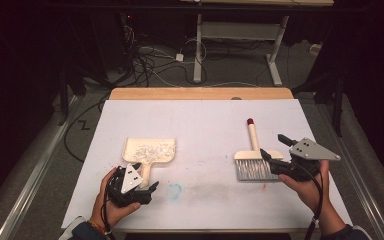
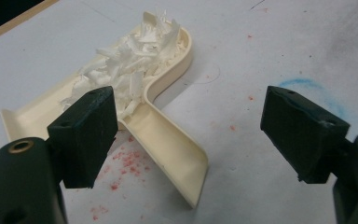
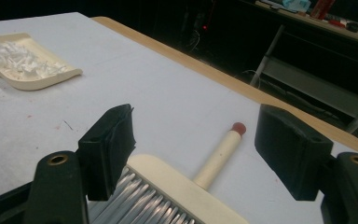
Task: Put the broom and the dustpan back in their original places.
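A cream dustpan (image 1: 150, 150) loaded with white paper shreds (image 2: 130, 65) lies on the white sheet at the left, its handle toward the person. My left gripper (image 1: 147, 190) sits at that handle's end. In the left gripper view its jaws (image 2: 191, 107) stand wide open, with the handle (image 2: 172, 144) lying between them near the left jaw, untouched. At the right lies a cream brush (image 1: 252, 160) with grey bristles and a red-tipped handle (image 3: 220, 153). My right gripper (image 1: 274, 146) hovers open just over the brush head (image 3: 168, 184). The dustpan (image 3: 28, 70) lies far off in the right gripper view.
A white sheet (image 1: 205, 120) covers the table, with the wooden far edge (image 1: 200, 93) bare. A blue smudge (image 1: 174, 190) and red specks (image 2: 126, 161) mark the sheet near the front. Beyond the table stand desk legs (image 1: 198, 55) and floor cables.
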`<action>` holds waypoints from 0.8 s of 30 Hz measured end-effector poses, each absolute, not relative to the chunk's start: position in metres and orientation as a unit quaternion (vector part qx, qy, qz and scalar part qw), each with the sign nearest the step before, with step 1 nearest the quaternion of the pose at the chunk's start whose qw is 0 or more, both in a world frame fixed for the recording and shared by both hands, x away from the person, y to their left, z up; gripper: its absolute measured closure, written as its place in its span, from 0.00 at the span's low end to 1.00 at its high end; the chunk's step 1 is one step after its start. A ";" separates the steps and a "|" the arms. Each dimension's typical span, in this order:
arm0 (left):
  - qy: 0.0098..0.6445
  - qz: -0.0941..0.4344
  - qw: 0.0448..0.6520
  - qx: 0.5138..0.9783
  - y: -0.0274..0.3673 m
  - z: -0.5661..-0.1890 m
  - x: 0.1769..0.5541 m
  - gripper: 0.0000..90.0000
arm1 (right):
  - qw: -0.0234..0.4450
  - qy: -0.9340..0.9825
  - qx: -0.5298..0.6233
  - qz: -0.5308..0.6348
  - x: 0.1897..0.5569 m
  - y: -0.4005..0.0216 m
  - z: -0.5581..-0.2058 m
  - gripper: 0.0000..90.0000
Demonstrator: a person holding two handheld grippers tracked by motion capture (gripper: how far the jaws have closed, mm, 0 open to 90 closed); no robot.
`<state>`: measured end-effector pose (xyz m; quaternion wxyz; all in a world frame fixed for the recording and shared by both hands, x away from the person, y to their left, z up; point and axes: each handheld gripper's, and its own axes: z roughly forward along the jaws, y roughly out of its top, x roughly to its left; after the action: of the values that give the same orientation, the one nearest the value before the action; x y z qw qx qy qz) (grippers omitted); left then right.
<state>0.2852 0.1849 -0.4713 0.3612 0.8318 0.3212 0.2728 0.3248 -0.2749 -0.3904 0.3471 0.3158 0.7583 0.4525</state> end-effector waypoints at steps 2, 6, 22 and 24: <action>0.320 0.274 0.359 0.833 0.184 -0.472 0.285 0.20 | 0.349 0.757 0.318 0.452 0.323 -0.275 -0.390 0.29; 0.318 0.274 0.357 0.835 0.184 -0.472 0.285 0.20 | 0.358 0.755 0.320 0.446 0.317 -0.276 -0.391 0.28; 0.310 0.277 0.356 0.837 0.182 -0.472 0.282 0.20 | 0.366 0.764 0.311 0.431 0.297 -0.284 -0.404 0.28; 0.310 0.278 0.354 0.838 0.182 -0.472 0.282 0.20 | 0.369 0.765 0.311 0.426 0.295 -0.284 -0.406 0.28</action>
<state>0.2822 0.1816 -0.4721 0.3543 0.8375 0.3095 0.2779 0.2952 -0.2843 -0.4061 0.3687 0.3109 0.7653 0.4263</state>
